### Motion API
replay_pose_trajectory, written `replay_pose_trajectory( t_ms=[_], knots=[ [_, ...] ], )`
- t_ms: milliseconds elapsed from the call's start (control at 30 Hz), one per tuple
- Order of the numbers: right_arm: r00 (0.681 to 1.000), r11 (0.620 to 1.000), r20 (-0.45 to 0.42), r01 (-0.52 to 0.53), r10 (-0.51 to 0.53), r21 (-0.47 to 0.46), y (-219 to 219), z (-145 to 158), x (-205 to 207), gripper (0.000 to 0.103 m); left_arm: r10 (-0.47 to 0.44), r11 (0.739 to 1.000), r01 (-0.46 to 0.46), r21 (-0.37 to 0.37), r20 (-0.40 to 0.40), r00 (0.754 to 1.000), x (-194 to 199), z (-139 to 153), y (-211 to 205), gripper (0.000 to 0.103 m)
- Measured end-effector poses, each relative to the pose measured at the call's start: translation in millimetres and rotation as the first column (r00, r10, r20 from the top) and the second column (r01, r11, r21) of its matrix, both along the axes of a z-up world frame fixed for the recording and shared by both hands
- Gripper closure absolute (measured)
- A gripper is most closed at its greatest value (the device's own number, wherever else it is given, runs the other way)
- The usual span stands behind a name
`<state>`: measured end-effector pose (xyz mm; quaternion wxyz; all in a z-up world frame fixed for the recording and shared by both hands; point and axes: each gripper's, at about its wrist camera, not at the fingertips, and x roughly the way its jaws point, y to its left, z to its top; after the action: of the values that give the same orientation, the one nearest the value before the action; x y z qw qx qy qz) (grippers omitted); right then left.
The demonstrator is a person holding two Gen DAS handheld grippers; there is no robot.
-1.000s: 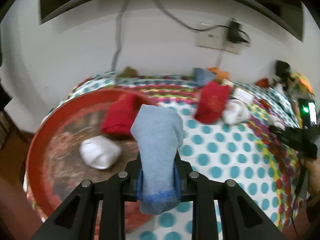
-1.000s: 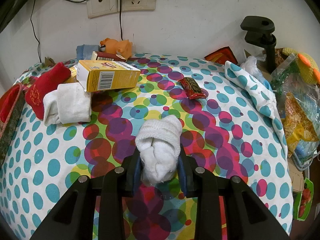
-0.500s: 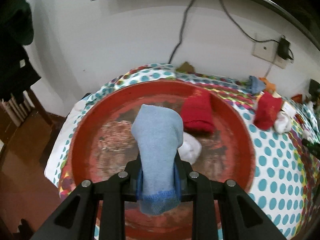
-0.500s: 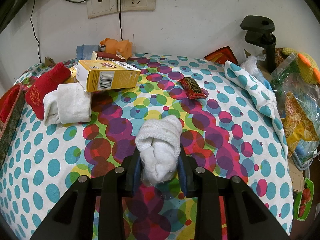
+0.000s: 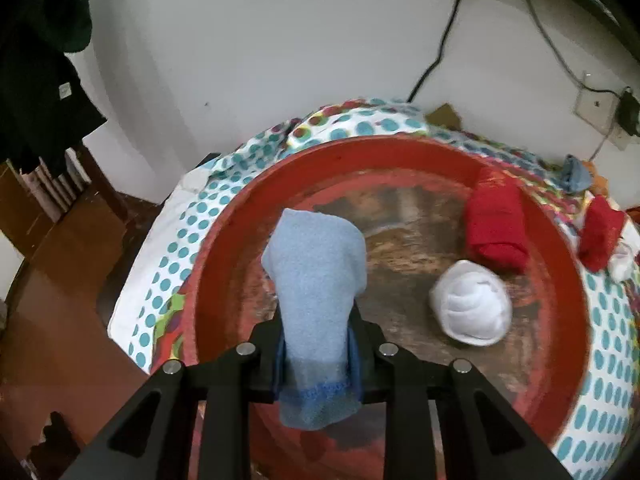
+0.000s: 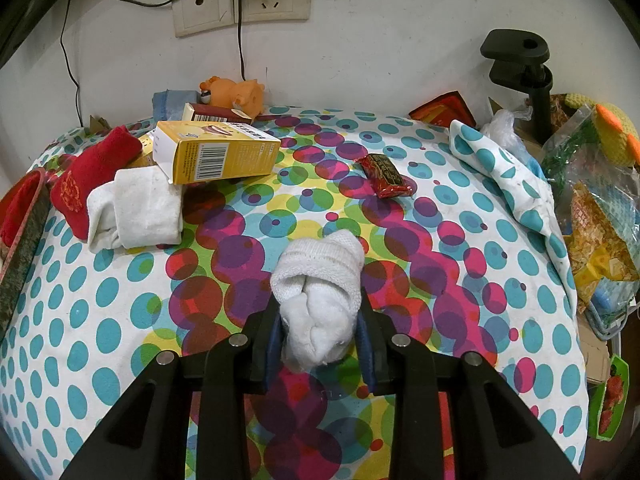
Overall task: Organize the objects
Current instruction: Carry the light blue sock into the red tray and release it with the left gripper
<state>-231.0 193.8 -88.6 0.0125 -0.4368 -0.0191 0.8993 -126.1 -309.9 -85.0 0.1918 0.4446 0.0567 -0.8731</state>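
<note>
Between left tool point(image 5: 318, 354) fingers, blue sock point(image 5: 316, 280)

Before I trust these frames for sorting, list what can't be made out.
- Left wrist: blue sock hides part of the red tray floor.
- Right wrist: tray cut off at the left edge; its contents are unseen.
- Right wrist: text on the yellow box is too small to read.

Rolled sock point(image 5: 472, 304) and folded sock point(image 5: 496, 228) in tray point(image 5: 400, 152), folded behind rolled.
</note>
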Motion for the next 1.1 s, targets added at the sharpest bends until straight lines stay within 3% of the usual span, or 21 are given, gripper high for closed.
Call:
replay_pose_trajectory(
  t_ms=[367,467,633,733,1100],
  knots=[
    [1.0,1.0,0.0,0.0,0.0,-0.001,-0.1,0.4,-0.2,0.074,0.022,0.999,-0.02,-0.039,0.053,0.998,-2.9,-21.0,-17.8,0.076],
    [1.0,1.0,0.0,0.0,0.0,0.001,-0.1,0.7,-0.3,0.073,0.032,0.999,-0.031,-0.019,0.056,0.998,-1.2,-24.0,-23.6,0.074],
    [1.0,1.0,0.0,0.0,0.0,0.002,0.6,0.5,-0.1,0.073,0.051,0.998,-0.052,0.047,0.013,0.999,5.5,-24.7,-32.9,0.062],
    [1.0,1.0,0.0,0.0,0.0,0.001,-0.3,0.0,-0.1,0.073,0.029,0.997,-0.028,0.065,-0.008,1.0,8.7,-22.1,-31.6,0.05],
    [1.0,1.0,-0.002,-0.001,0.001,0.024,-0.7,-0.9,-0.1,0.073,-0.029,0.997,0.017,-0.079,-0.152,0.988,54.5,8.3,-0.1,0.047]
  ],
)
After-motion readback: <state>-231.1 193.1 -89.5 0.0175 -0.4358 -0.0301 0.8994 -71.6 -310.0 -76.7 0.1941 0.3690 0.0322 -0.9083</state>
